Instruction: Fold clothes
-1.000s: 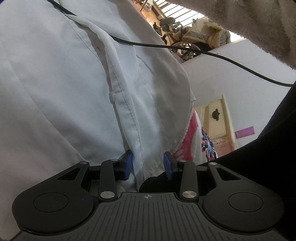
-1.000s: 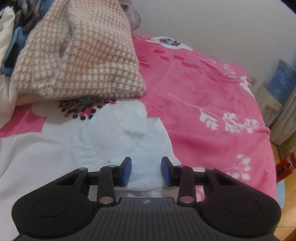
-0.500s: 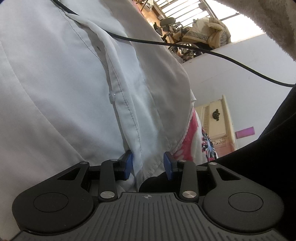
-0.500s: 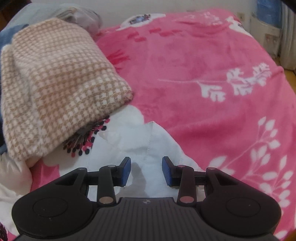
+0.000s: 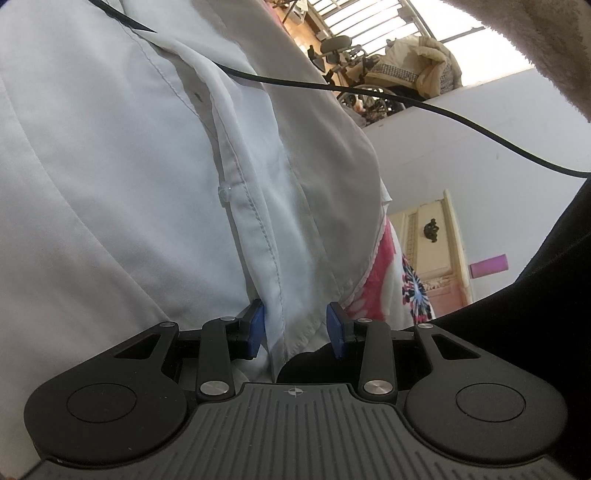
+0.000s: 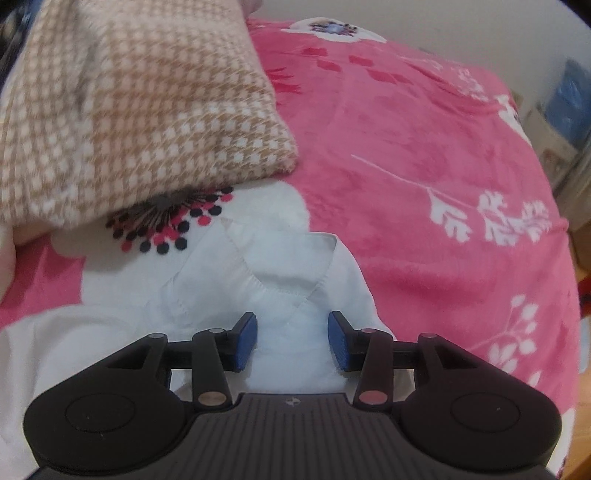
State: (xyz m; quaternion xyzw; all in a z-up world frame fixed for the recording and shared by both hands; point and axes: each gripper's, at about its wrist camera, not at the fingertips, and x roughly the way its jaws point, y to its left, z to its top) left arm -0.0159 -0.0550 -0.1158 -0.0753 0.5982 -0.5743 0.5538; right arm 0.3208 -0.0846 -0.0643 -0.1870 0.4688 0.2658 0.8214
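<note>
A white button-up shirt [image 5: 110, 184] fills the left wrist view, its buttoned front strip hanging down between the pads of my left gripper [image 5: 295, 328]. Those jaws stand apart, the cloth loose between them and lying against the left pad [image 5: 256, 328]. In the right wrist view the same shirt's collar [image 6: 288, 280] lies flat on the bed. My right gripper [image 6: 291, 339] hovers just over it, pointing steeply down, open, with the collar's V between the fingertips and nothing pinched.
A folded tan-and-white houndstooth garment [image 6: 140, 110] lies on the pink flowered blanket [image 6: 424, 147] just beyond the collar. A black cable [image 5: 406, 99] crosses in front of the shirt. Dark cloth [image 5: 517, 350] sits at lower right, fluffy beige fabric [image 5: 535, 33] above.
The right gripper has swung across the bed and settled closer over the collar, with its jaws a touch wider. The left gripper and the shirt in front of it have stayed put.
</note>
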